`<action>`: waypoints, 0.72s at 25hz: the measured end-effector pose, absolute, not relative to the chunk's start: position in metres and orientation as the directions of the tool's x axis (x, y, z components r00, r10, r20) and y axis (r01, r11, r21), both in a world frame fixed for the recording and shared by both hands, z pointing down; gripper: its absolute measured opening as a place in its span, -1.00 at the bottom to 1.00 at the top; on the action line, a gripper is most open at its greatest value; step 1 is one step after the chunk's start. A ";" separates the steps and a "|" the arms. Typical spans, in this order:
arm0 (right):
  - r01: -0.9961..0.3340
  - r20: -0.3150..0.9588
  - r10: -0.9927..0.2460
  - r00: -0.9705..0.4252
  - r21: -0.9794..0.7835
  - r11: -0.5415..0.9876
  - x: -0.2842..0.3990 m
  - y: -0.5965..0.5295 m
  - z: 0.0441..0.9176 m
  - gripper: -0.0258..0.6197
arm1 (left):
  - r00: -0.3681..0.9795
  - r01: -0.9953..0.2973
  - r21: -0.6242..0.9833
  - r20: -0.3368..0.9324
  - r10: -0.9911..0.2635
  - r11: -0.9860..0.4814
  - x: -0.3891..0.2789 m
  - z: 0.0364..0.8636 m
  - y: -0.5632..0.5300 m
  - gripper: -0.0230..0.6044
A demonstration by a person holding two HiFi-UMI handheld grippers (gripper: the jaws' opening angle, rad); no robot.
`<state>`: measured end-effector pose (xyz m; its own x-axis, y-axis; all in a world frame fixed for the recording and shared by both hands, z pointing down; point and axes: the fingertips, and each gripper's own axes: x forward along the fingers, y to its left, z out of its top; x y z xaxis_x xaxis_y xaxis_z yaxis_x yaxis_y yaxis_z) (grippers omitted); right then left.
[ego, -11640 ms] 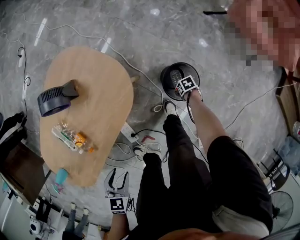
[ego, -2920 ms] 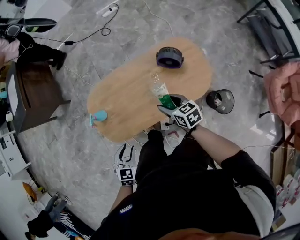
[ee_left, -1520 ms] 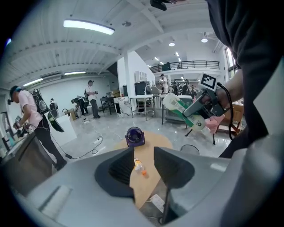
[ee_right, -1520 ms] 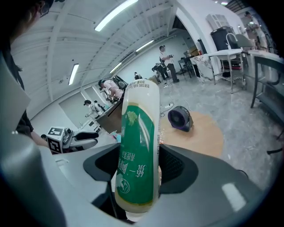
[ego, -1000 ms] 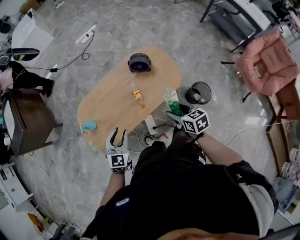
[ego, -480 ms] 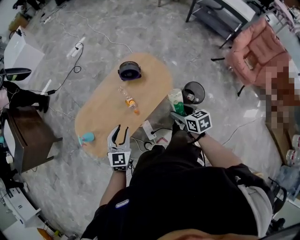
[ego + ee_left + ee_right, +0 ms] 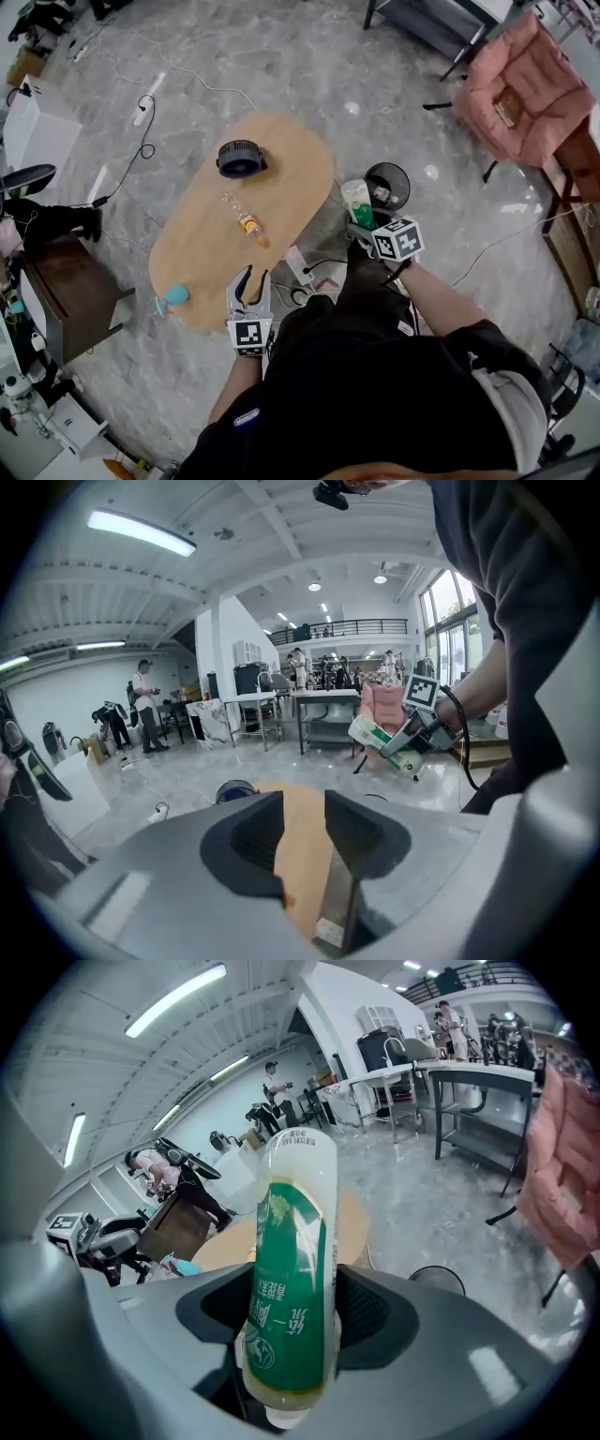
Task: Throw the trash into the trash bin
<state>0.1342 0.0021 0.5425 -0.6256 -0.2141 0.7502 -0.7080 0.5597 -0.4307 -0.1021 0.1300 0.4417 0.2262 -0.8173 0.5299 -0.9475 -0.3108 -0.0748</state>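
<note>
You've carried the green bottle point(image 7: 356, 199) off the table point(image 7: 281, 178), so it's now just beside the trash bin point(image 7: 386, 184). Your right gripper point(image 7: 361, 223) clamps its body ready to drop; the left gripper point(image 7: 254, 277) gapes empty.

Left hand-held gripper point(image 7: 252, 277) empty, jaws apart; right hand-held gripper point(image 7: 362, 228) tight around bottle point(image 7: 356, 201).

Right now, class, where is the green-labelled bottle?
Head view: the green-labelled bottle is clamped in the right gripper, right of the wooden table, beside the black bin.
</note>
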 end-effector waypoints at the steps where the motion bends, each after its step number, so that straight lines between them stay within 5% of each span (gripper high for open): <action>1: -0.710 0.754 -0.211 -0.622 -0.431 0.556 0.143 -0.004 0.546 -0.02 | 0.242 -0.943 -0.068 0.533 -0.811 -0.326 -0.091 0.442 0.120 -0.47; 8: -0.799 0.815 -0.222 -0.536 -0.404 0.446 0.229 -0.049 0.601 -0.02 | 0.355 -0.868 -0.086 0.582 -0.732 -0.490 -0.024 0.465 0.064 -0.47; 18: -0.881 0.905 -0.088 -0.416 -0.377 0.287 0.319 -0.074 0.712 -0.02 | 0.379 -0.845 -0.049 0.647 -0.662 -0.532 0.018 0.493 0.032 -0.47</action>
<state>0.3185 -0.0739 0.7124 -0.4156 -0.0876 0.9053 -0.8807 0.2873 -0.3765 0.0184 0.0315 0.4935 0.3785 -0.6617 0.6472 -0.8455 -0.5317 -0.0492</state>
